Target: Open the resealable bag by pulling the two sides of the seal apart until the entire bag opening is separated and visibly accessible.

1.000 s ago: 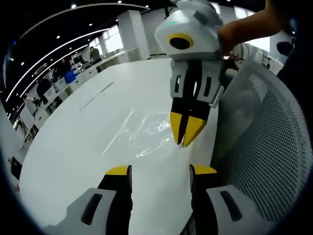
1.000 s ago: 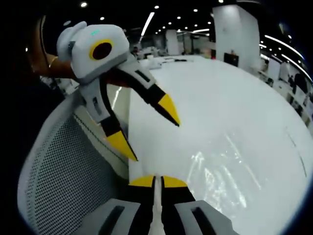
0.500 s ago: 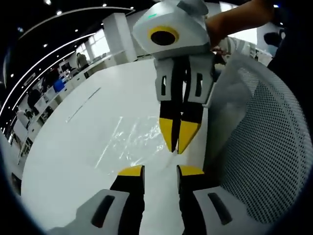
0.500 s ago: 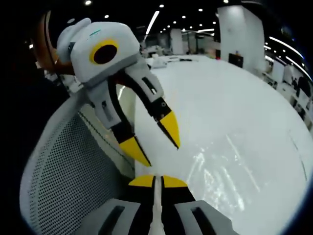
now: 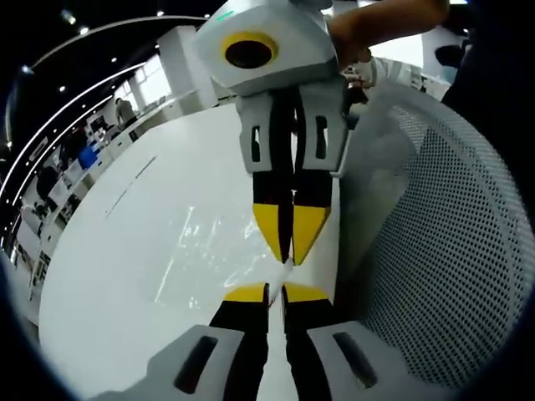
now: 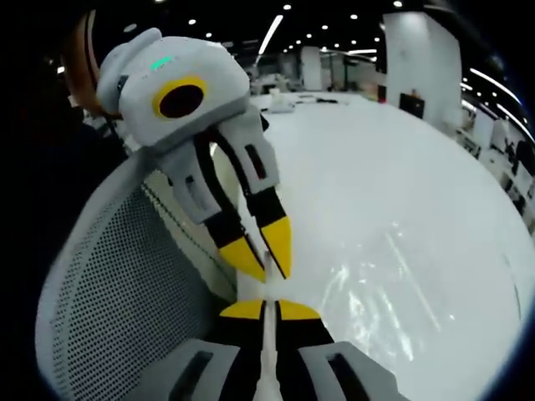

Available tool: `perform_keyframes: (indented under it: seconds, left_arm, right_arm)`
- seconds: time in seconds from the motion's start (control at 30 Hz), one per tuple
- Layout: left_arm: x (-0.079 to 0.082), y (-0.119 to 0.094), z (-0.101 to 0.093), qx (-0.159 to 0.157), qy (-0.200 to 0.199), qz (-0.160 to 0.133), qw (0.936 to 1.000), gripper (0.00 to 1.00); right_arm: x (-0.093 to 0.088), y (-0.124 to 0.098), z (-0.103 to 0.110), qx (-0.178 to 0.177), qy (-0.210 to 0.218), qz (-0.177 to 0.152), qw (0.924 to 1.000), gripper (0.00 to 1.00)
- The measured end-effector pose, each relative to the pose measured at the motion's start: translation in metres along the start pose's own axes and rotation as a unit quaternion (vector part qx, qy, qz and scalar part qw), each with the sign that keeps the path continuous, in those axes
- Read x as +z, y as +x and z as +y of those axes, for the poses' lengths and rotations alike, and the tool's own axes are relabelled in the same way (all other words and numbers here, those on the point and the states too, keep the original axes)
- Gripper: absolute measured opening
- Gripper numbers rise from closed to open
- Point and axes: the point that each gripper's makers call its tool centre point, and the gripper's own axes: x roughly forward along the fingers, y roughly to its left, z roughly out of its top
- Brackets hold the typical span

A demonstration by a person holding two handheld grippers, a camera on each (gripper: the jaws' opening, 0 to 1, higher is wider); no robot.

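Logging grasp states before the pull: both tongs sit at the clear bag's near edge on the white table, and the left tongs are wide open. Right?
Not quite. In the left gripper view the left tongs are closed to a thin gap, not wide open. The rest holds: both tongs, including the right tongs, meet at the near edge of the clear bag on the white table.

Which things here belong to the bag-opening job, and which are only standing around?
Job:
- clear resealable bag on the white table
- left gripper, jaws closed on the bag's edge
- right gripper, jaws closed on the same edge

Standing around:
- white mesh chair
- distant desks
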Motion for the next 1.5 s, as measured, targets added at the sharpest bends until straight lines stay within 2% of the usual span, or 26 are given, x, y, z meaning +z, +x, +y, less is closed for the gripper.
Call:
perform_keyframes:
  seconds: [0.23, 0.33, 0.5, 0.73, 1.03, 1.5]
  left_arm:
    - [-0.002, 0.001, -0.005, -0.016, 0.012, 0.007, 0.9998, 0.0]
    - [-0.002, 0.001, -0.006, -0.018, 0.014, 0.006, 0.9997, 0.0]
    - [0.0, 0.0, -0.006, -0.017, 0.015, 0.0, 0.9997, 0.0]
    - [0.001, -0.003, -0.006, -0.023, 0.016, -0.005, 0.9996, 0.0]
    - [0.003, -0.004, -0.007, -0.026, 0.005, -0.005, 0.9996, 0.0]
    - [0.008, -0.005, -0.009, -0.029, 0.028, 0.0, 0.9992, 0.0]
  right_arm:
    - [-0.001, -0.001, -0.004, -0.028, -0.014, 0.004, 0.9995, 0.01]
    - [0.002, -0.002, -0.002, -0.038, -0.039, 0.002, 0.9985, 0.03]
    - [0.005, 0.001, 0.002, -0.039, -0.081, 0.015, 0.9958, 0.04]
    - [0.006, 0.008, -0.001, -0.049, -0.103, 0.022, 0.9932, 0.02]
    - [0.005, 0.009, 0.001, -0.049, -0.119, 0.025, 0.9914, 0.0]
    - [0.005, 0.011, 0.001, -0.048, -0.129, 0.035, 0.9899, 0.0]
